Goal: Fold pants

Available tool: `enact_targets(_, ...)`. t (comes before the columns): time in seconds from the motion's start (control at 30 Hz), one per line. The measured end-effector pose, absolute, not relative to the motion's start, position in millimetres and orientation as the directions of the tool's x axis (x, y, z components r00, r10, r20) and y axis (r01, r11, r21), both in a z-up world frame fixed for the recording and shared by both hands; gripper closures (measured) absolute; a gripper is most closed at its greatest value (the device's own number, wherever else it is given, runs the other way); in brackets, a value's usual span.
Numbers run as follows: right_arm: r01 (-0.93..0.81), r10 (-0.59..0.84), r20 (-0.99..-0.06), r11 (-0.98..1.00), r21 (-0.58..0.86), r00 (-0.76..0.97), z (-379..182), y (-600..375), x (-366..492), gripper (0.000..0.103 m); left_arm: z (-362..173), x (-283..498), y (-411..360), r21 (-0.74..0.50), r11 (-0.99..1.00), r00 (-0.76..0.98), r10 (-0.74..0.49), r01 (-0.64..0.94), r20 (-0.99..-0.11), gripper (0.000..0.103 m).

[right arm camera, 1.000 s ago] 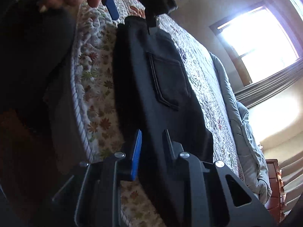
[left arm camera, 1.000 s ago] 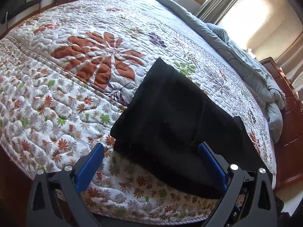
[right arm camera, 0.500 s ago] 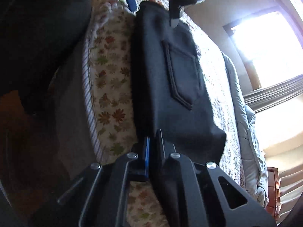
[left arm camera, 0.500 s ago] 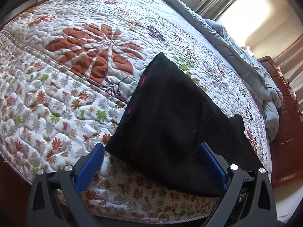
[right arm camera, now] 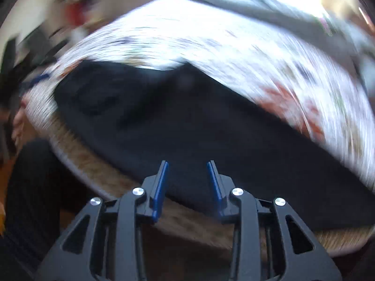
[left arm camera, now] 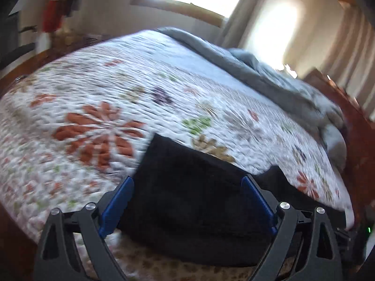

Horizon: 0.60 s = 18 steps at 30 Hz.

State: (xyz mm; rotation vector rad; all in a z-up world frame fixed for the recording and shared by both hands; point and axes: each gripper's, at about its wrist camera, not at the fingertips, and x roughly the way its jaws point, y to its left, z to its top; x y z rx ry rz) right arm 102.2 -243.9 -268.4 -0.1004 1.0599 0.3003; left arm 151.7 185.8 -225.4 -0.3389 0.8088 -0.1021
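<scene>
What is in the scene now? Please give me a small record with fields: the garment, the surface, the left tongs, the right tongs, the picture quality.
garment: black pants, lying flat near the bed's front edge; a back pocket faces up
surface: floral quilt on a bed; grey blanket bunched along the far side
left tongs: open wide, above the pants, nothing gripped
right tongs: jaws have just been opening; partly open, nothing pinched
picture quality: both views blurred
</scene>
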Motion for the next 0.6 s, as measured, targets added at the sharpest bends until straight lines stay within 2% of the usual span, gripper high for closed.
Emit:
enact_targets(0.07,-0.210,0.200,-0.903,0.970,0.126,0.381,-288.8,-266.6,109.5,0.069,-243.5,170.2,182.4,-0.326,0.944,0.631,-0.223,-0.050,-0.743,0.010)
enact_targets(0.1,-0.177,0.214,-0.908,0.971,0.159,0.359,-295.5,-275.1,111.7,0.072,-253.8,177.8,183.6,-0.311,0.948,0.601,-0.209,-0.069,-0.771,0.010)
enact_targets(0.17,-0.110,0.261,-0.900,0.965,0.237,0.348,-298.7,-297.6,112.4,0.079,-276.0,189.2,191.0,-0.227,0.966,0.540,-0.128,-0.121,-0.832,0.010)
enact_targets(0.2,-0.082,0.262,-0.897,0.965,0.250,0.356,-295.6,-306.7,109.5,0.078,-289.9,193.9,195.6,-0.192,0.970,0.482,-0.099,-0.147,-0.870,0.009)
enact_targets(0.23,-0.053,0.263,-0.892,0.963,0.263,0.368,-292.0,-319.3,108.6,0.078,-305.1,198.1,207.6,-0.258,0.948,0.425,-0.159,-0.186,-0.891,0.005)
enact_targets(0.3,0.029,0.295,-0.858,0.941,0.338,0.420,-283.2,-360.3,103.8,0.077,-309.9,195.7,221.3,-0.341,0.915,0.437,-0.221,-0.217,-0.872,0.005)
enact_targets(0.4,0.174,0.256,-0.798,0.897,0.406,0.546,-268.4,-436.5,91.7,0.071,-299.3,189.3,212.5,-0.275,0.942,0.470,-0.158,-0.191,-0.869,0.010)
enact_targets(0.43,0.225,0.225,-0.782,0.879,0.420,0.581,-265.6,-464.6,87.4,0.071,-284.7,180.9,209.8,-0.233,0.952,0.534,-0.094,-0.198,-0.840,0.014)
enact_targets(0.47,0.254,0.205,-0.772,0.867,0.428,0.601,-264.0,-482.4,83.6,0.069,-273.0,175.1,206.9,-0.219,0.955,0.581,-0.064,-0.200,-0.811,0.013)
enact_targets(0.53,0.328,0.164,-0.761,0.831,0.449,0.627,-271.9,-527.2,76.4,0.067,-258.3,163.2,201.7,-0.202,0.959,0.661,-0.022,-0.198,-0.750,0.012)
enact_targets(0.6,0.405,0.141,-0.787,0.795,0.451,0.600,-292.4,-566.5,68.5,0.069,-250.9,155.0,192.8,-0.182,0.970,0.698,-0.018,-0.162,-0.716,0.012)
